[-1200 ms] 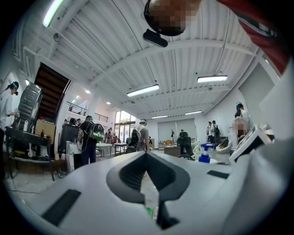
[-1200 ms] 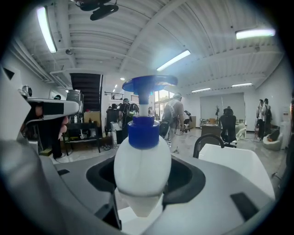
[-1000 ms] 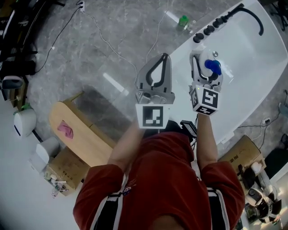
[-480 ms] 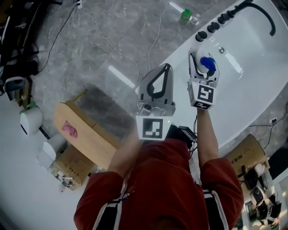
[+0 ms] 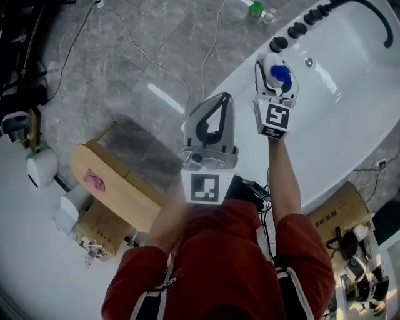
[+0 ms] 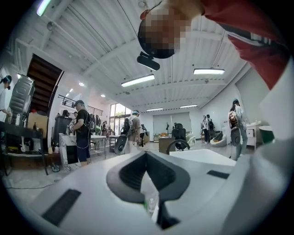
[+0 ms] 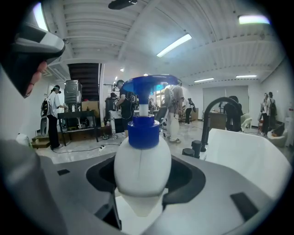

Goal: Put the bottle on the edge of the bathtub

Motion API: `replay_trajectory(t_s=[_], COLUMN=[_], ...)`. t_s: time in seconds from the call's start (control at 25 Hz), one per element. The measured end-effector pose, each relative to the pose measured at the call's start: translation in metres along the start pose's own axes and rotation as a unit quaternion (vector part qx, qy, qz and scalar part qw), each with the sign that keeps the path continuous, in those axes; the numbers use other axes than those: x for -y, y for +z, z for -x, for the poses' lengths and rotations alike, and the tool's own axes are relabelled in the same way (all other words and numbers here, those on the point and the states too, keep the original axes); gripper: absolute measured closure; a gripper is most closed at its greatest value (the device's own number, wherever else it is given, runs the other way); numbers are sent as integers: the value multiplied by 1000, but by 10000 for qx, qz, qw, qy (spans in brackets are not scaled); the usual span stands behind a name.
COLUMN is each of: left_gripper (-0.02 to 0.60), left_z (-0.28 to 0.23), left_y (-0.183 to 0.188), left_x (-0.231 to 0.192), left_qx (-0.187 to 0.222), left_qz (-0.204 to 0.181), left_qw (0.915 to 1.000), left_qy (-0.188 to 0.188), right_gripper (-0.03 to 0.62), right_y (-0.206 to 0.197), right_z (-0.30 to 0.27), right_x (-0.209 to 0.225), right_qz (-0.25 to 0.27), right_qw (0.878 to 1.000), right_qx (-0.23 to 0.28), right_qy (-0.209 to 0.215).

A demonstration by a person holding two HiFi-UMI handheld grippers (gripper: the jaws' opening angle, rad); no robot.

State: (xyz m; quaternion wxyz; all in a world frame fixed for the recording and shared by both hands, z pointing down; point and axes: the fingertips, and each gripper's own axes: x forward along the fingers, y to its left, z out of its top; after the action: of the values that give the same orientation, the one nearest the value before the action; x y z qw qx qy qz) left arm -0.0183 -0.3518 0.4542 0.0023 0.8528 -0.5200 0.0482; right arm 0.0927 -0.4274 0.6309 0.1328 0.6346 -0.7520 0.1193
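Note:
A white bottle [image 5: 273, 63] with a blue pump top [image 5: 280, 74] sits between the jaws of my right gripper [image 5: 274, 65], which is shut on it. It hangs over the near rim of the white bathtub [image 5: 247, 72], just short of the black knobs [image 5: 279, 44]. In the right gripper view the bottle [image 7: 141, 167] stands upright in the right gripper [image 7: 143, 179], with the black faucet [image 7: 216, 110] behind it. My left gripper [image 5: 223, 95] is over the grey floor left of the tub, shut and holding nothing. In its own view the left gripper [image 6: 146, 156] shows its jaws meeting at the tip.
A green-capped bottle [image 5: 255, 9] lies on the floor beyond the tub. Cables [image 5: 144, 56] run across the marble floor. A wooden stool [image 5: 119, 187] with a pink item, cardboard boxes [image 5: 97, 234] and a white appliance [image 5: 39, 167] are at the left. Several people stand in the room behind.
My right gripper has carried the bottle forward along the tub rim, closer to the black knobs. The left gripper has shifted only slightly.

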Motion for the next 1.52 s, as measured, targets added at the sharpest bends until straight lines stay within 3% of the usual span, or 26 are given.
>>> replay_trajectory(t_s=[0.48, 0.96, 1.52], left_gripper=[565, 565, 565], left_z=[4, 6, 17], left_y=[-26, -33, -24], left_x=[12, 18, 20], left_qx=[-321, -398, -335], left_qz=[151, 165, 118], left_qw=[9993, 9988, 9992], left_qy=[-153, -230, -194], right_gripper=[324, 319, 247], right_y=[-36, -39, -49], right_z=[-37, -42, -24], right_x=[4, 2, 5], right_qz=[4, 193, 79], right_qw=[9994, 9996, 9994], right_qx=[-338, -210, -333], right_qy=[-53, -8, -25])
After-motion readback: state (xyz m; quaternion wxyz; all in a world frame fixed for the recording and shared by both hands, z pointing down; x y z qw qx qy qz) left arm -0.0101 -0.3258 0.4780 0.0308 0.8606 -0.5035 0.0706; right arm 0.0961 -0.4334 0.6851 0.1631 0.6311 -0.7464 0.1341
